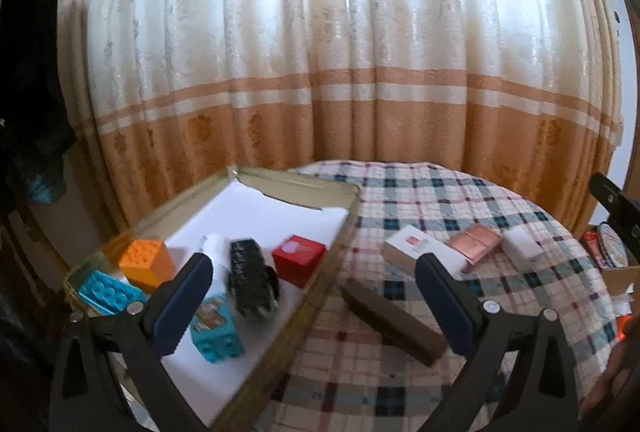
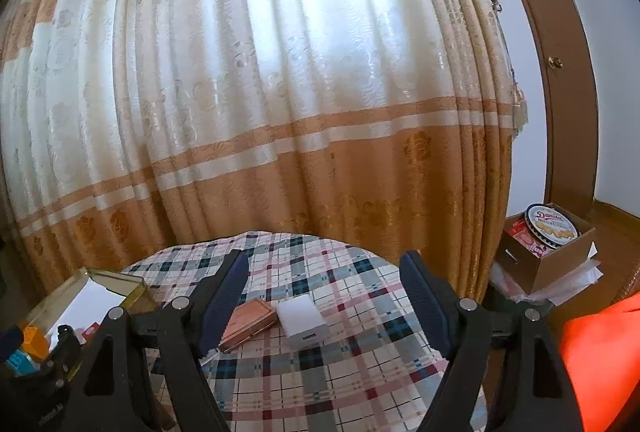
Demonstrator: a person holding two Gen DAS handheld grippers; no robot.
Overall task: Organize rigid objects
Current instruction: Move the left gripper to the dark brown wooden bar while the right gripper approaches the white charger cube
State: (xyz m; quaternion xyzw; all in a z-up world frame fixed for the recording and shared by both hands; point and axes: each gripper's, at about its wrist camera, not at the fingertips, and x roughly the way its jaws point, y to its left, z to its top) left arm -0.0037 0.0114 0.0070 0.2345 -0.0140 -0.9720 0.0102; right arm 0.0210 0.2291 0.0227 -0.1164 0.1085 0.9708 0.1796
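My left gripper [image 1: 314, 268] is open and empty above the right edge of a shallow cardboard tray [image 1: 316, 188]. In the tray lie an orange block [image 1: 146, 260], teal bricks [image 1: 106, 290], a black ridged object [image 1: 252, 280] and a red box [image 1: 298, 258]. On the plaid cloth [image 1: 440, 192] lie a dark brown bar [image 1: 394, 316], a white box [image 1: 416, 246], a copper case [image 1: 474, 242] and a white cube [image 1: 522, 244]. My right gripper [image 2: 324, 264] is open and empty above the copper case [image 2: 250, 324] and white cube [image 2: 302, 324].
A curtain [image 2: 280, 92] hangs behind the round table. A cardboard box [image 2: 544, 260] with a Danisa cookie tin [image 2: 550, 224] stands at the right. An orange cloth [image 2: 600, 352] is at the lower right. The tray corner [image 2: 116, 280] shows at the left.
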